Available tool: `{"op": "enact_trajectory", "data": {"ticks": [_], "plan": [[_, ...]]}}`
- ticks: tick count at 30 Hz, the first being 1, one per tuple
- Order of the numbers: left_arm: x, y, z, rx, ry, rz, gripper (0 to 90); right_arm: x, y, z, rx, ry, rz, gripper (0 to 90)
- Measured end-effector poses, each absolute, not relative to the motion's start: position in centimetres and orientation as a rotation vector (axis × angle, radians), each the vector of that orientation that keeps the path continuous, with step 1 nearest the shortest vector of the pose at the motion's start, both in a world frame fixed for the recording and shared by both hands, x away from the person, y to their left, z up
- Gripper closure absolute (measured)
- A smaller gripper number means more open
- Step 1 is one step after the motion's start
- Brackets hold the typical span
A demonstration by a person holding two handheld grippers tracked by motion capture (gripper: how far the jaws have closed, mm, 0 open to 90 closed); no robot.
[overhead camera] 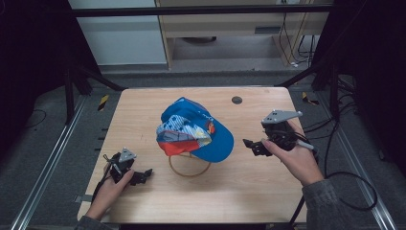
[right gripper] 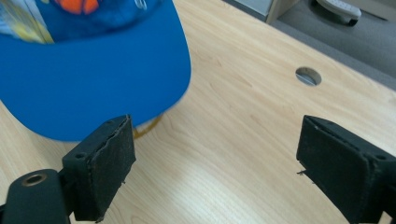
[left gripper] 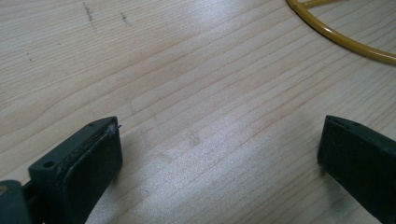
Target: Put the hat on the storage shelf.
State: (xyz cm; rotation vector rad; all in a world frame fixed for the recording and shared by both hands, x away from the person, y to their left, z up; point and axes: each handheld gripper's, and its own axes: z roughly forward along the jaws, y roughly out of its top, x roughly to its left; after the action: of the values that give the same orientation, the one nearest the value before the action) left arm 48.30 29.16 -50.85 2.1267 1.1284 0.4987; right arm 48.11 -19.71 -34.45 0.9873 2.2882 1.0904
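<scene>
A blue cap point(overhead camera: 196, 129) with a printed red, white and yellow panel sits raised on a yellow wire stand point(overhead camera: 189, 168) in the middle of the wooden table point(overhead camera: 143, 110). Its blue brim point(right gripper: 93, 79) lies close ahead of my right gripper point(overhead camera: 250, 144), whose jaws stand wide apart with nothing between them point(right gripper: 215, 158). My left gripper point(overhead camera: 141, 176) rests low on the table at the front left, open and empty point(left gripper: 219, 149). A curved piece of the yellow ring point(left gripper: 341, 39) appears at the top right of the left gripper view.
A round cable hole point(overhead camera: 236, 100) sits near the table's far edge, also seen as a hole point(right gripper: 308, 76) in the right gripper view. Black frame posts and cables stand around the table. A cabinet stands beyond the far edge.
</scene>
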Motion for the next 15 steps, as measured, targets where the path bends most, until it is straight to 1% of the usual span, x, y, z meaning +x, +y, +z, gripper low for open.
{"op": "enact_trajectory", "data": {"ticks": [15], "plan": [[48.3, 29.2, -50.9, 2.125, 1.127, 0.499, 0.0, 47.7, -20.4, -41.3, 1.078, 2.305, 1.054, 12.6]]}}
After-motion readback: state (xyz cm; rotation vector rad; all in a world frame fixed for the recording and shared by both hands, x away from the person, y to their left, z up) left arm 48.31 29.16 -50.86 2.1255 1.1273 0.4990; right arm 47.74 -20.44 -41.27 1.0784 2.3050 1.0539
